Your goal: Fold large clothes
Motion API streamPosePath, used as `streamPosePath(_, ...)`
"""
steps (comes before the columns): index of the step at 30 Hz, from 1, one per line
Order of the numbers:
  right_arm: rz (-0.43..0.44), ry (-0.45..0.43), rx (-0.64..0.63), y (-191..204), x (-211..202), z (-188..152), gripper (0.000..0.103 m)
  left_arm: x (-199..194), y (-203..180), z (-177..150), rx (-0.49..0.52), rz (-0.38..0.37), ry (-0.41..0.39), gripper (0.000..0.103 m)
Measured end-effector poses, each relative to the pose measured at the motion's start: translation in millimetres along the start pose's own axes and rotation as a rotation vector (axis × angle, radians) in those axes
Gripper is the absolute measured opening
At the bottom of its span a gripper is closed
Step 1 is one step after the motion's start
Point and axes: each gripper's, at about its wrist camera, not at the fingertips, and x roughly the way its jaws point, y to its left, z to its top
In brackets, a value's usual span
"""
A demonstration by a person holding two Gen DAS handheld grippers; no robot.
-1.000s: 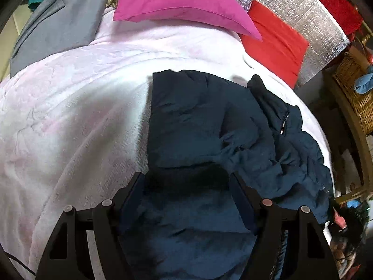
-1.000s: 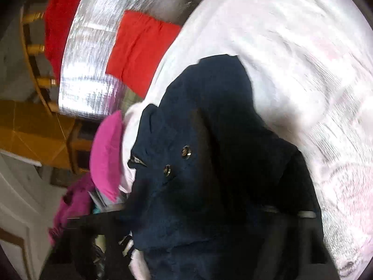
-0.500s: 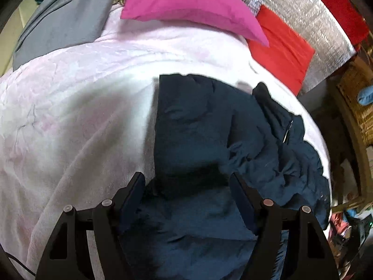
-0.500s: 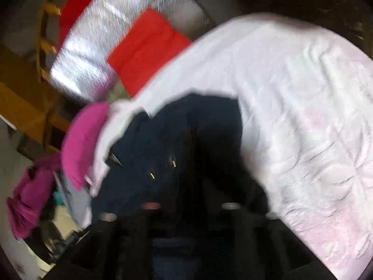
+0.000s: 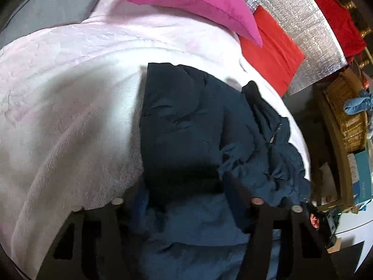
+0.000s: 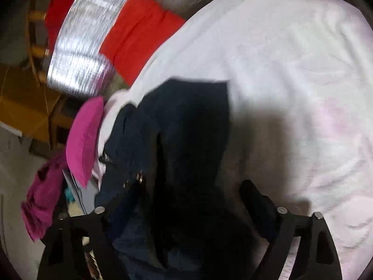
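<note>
Garment: a navy padded jacket [image 5: 186,126] lay bunched on the pale pink blanket [image 5: 58,93] covering the bed, toward the bed's right edge in the left wrist view.
Garment detail: a zipper [image 5: 275,134] showed on the crumpled right portion; metal snaps [image 6: 139,177] showed along one edge in the right wrist view.
Left gripper [image 5: 184,186]: jaws stood spread, with jacket fabric filling the space between the two fingers; whether the fingers [image 5: 235,193] gripped the fabric could not be told.
Right gripper [image 6: 193,200]: jaws stood spread, one finger on each side of a dark fold of the jacket; contact could not be told because of blur and shadow.
Pillows: a magenta pillow [image 5: 186,2] lay at the head of the bed, a red cushion [image 5: 272,49] just beside it.
Backing: a silver foil sheet [image 5: 307,30] stood behind the red cushion.
Side items: a wicker basket [image 5: 347,116] sat well apart from the jacket, beyond the bed's right edge.
</note>
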Motion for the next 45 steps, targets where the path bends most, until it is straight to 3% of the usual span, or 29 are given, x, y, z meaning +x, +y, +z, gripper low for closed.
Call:
streamPosePath(2,-0.053,0.014,-0.074,13,4,-3,0.074,4,0,1,0.001,0.007,-0.004,0.048)
streamPosePath(3,-0.088,0.011,-0.107,19,6,-6,0.061,6,1,1,-0.001,0.008,-0.006,0.045)
streamPosePath(5,-0.158,-0.011,-0.174,31,4,-12,0.052,9,0,2,-0.004,0.006,-0.020,0.038)
streamPosePath(7,-0.167,-0.039,-0.184,34,0,-12,0.037,12,-3,3,0.010,0.012,-0.030,0.035)
streamPosePath(13,-0.238,-0.180,-0.269,50,-13,-9,0.028,21,-13,7,0.035,0.015,-0.077,0.028)
streamPosePath(17,-0.244,-0.228,-0.255,50,-11,7,0.028,27,-23,10,0.075,0.037,-0.107,0.027)
streamPosePath(21,-0.248,-0.172,-0.221,35,-2,9,0.030,28,-27,9,0.103,0.076,-0.105,0.030)
streamPosePath(23,-0.235,-0.137,-0.188,28,-8,8,0.036,22,-22,8,0.096,0.077,-0.092,0.032)
streamPosePath(27,-0.167,-0.102,-0.097,15,-42,-3,0.071,0,-15,5,0.076,0.110,-0.092,0.040)
streamPosePath(33,-0.122,-0.100,-0.065,-4,-103,-46,0.072,-48,-4,-17,0.091,0.129,-0.112,0.047)
streamPosePath(36,-0.097,-0.090,-0.048,-12,-129,-77,0.072,-75,2,-47,0.123,0.149,-0.130,0.055)
streamPosePath(41,-0.043,-0.060,-0.050,-17,-155,-130,0.072,-105,21,-102,0.198,0.190,-0.100,0.060)
streamPosePath(45,0.014,-0.037,-0.066,-21,-172,-173,0.072,-125,45,-144,0.171,0.176,-0.049,0.061)
